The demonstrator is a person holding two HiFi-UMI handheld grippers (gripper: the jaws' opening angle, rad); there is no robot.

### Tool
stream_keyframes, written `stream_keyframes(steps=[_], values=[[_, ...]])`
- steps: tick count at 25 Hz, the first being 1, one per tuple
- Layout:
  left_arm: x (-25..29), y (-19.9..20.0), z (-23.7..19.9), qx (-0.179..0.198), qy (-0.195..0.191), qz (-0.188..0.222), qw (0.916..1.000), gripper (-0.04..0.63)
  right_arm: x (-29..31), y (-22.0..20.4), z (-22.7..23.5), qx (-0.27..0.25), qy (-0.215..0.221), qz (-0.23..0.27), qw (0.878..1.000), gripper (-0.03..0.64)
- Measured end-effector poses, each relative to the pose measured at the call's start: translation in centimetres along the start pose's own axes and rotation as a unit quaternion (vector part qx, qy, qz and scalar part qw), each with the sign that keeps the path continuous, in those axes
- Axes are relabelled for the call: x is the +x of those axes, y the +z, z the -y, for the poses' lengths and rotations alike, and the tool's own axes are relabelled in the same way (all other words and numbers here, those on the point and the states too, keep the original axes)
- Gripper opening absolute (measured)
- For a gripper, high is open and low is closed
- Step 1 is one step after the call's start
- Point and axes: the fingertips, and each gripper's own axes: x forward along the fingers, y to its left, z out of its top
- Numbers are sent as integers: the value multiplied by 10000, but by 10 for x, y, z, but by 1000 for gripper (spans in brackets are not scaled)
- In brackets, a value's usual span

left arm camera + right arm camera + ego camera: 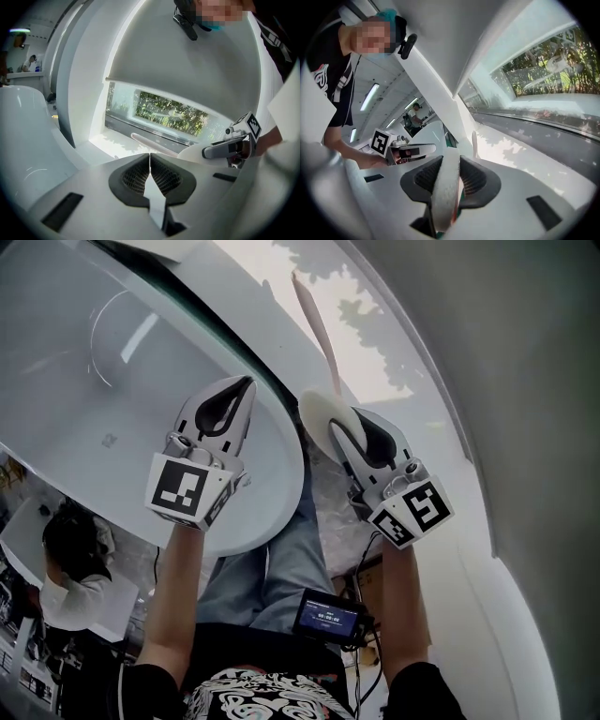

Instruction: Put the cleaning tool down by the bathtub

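Note:
The cleaning tool (320, 337) is a pale oval pad on a long pinkish handle. My right gripper (349, 427) is shut on the pad's edge, and the handle reaches away over the white floor. In the right gripper view the pad (445, 187) stands wedged between the jaws of the right gripper (449, 174). My left gripper (242, 388) hovers over the white bathtub's rim (281, 460), shut and empty. The left gripper view shows the pads of the left gripper (150, 163) meeting, with the tool's handle (147, 142) beyond and the right gripper (228, 148) to its right.
The bathtub (84, 399) fills the head view's left side. A white curved floor (441, 427) and wall run along the right. A window (171, 112) lies ahead at floor level. A small screen device (328, 615) hangs at my waist. Another person (66, 549) sits lower left.

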Motion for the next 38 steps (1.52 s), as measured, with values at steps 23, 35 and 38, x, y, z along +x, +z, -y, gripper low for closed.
stream_keyframes(steps=[23, 35, 38], values=[[30, -33, -7, -290, -47, -148, 9995, 17, 33, -58, 76, -587, -537, -874, 9930, 127], [27, -48, -3, -393, -89, -284, 9988, 17, 39, -89, 96, -1221, -929, -1654, 9742, 127], [27, -52, -1, -412, -97, -323, 9986, 17, 39, -93, 101, -1175, -1135, -1672, 9723, 129]])
